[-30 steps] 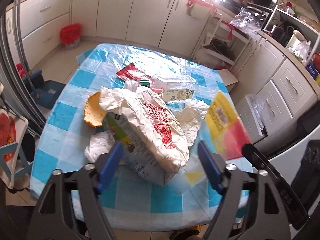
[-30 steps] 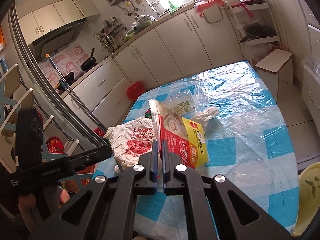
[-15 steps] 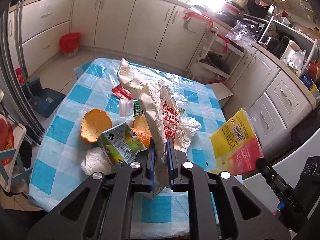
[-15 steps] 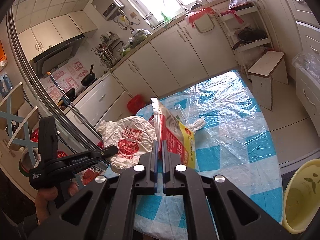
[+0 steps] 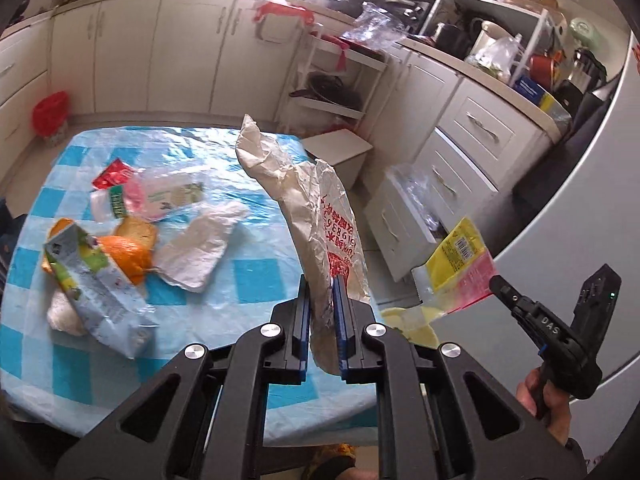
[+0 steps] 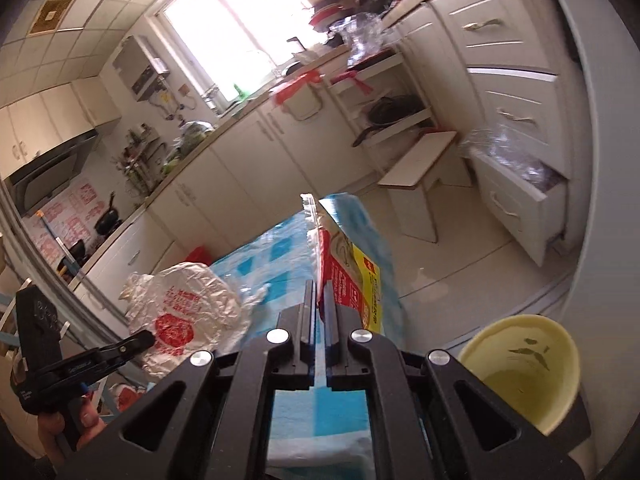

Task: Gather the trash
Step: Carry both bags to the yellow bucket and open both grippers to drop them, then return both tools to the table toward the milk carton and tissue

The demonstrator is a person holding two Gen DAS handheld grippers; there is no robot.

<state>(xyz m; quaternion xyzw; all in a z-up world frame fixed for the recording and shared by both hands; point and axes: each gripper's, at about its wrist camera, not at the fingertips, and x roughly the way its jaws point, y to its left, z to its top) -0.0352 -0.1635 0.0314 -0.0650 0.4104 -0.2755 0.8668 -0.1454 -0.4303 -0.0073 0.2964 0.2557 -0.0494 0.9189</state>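
Observation:
My left gripper (image 5: 321, 312) is shut on a crumpled white paper bag with red print (image 5: 320, 216) and holds it up over the table's right edge; the bag also shows in the right wrist view (image 6: 188, 312). My right gripper (image 6: 319, 304) is shut on a red and yellow snack wrapper (image 6: 356, 276), also visible at the right of the left wrist view (image 5: 456, 264). A pale yellow bin (image 6: 524, 364) stands on the floor below right of the table. On the table lie a juice carton (image 5: 96, 288), orange peels (image 5: 128, 252), a tissue (image 5: 200, 248) and a plastic bottle (image 5: 160, 196).
The table has a blue-checked cloth under clear plastic (image 5: 256, 272). A small white stool (image 5: 340, 148) stands past the table's far right corner. White cabinets with an open drawer (image 6: 520, 184) line the right side. A red bin (image 5: 50, 110) sits on the floor far left.
My left gripper closed on the paper bag, lifted it off the pile and carried it right. My right gripper swung right with the wrapper toward the yellow bin.

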